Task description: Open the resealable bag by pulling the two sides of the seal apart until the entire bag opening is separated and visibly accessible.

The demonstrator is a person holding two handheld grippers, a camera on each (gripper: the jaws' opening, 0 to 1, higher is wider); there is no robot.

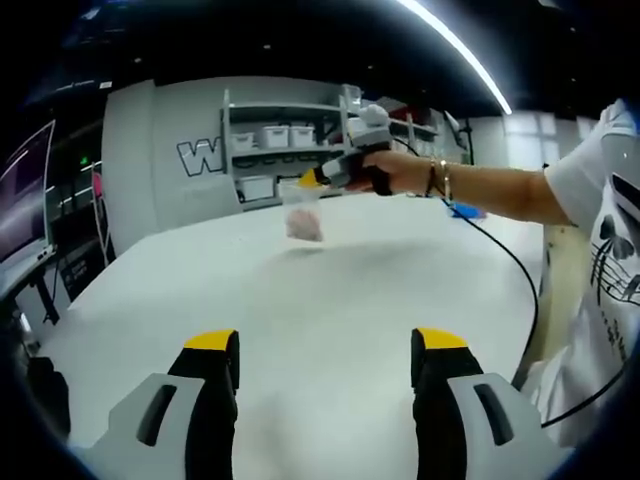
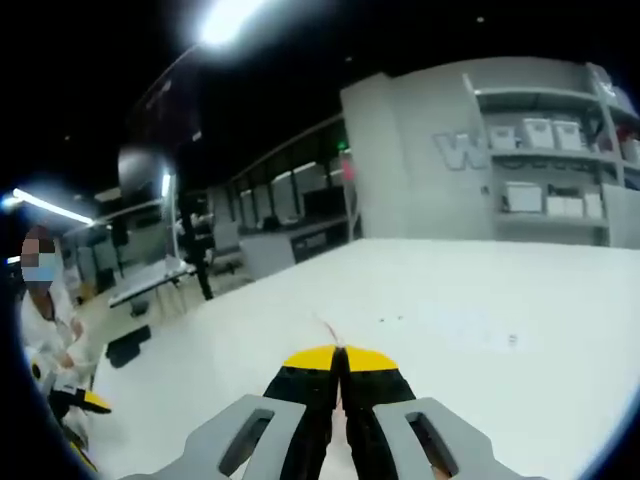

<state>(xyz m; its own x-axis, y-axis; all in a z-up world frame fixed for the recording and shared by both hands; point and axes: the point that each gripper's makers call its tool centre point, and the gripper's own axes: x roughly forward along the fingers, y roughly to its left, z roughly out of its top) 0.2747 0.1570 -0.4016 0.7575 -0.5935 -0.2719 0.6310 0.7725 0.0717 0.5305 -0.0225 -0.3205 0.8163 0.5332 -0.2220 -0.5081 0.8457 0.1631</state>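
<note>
A small clear resealable bag [image 1: 303, 221] with pinkish contents hangs above the white table [image 1: 330, 290], well ahead of me in the left gripper view. A person's hand holds my right gripper [image 1: 310, 179] there, and its yellow tips pinch the bag's top edge. In the right gripper view my right gripper [image 2: 338, 356] has its jaws pressed together, with a thin sliver of the bag [image 2: 341, 412] caught between them. My left gripper [image 1: 325, 352] stands open low over the near part of the table, far short of the bag, with nothing between its fingers.
A black cable [image 1: 510, 262] runs from the right gripper across the table to the person's side. A blue object [image 1: 466, 210] lies at the far right of the table. Shelves with white bins [image 1: 285, 135] stand behind the table.
</note>
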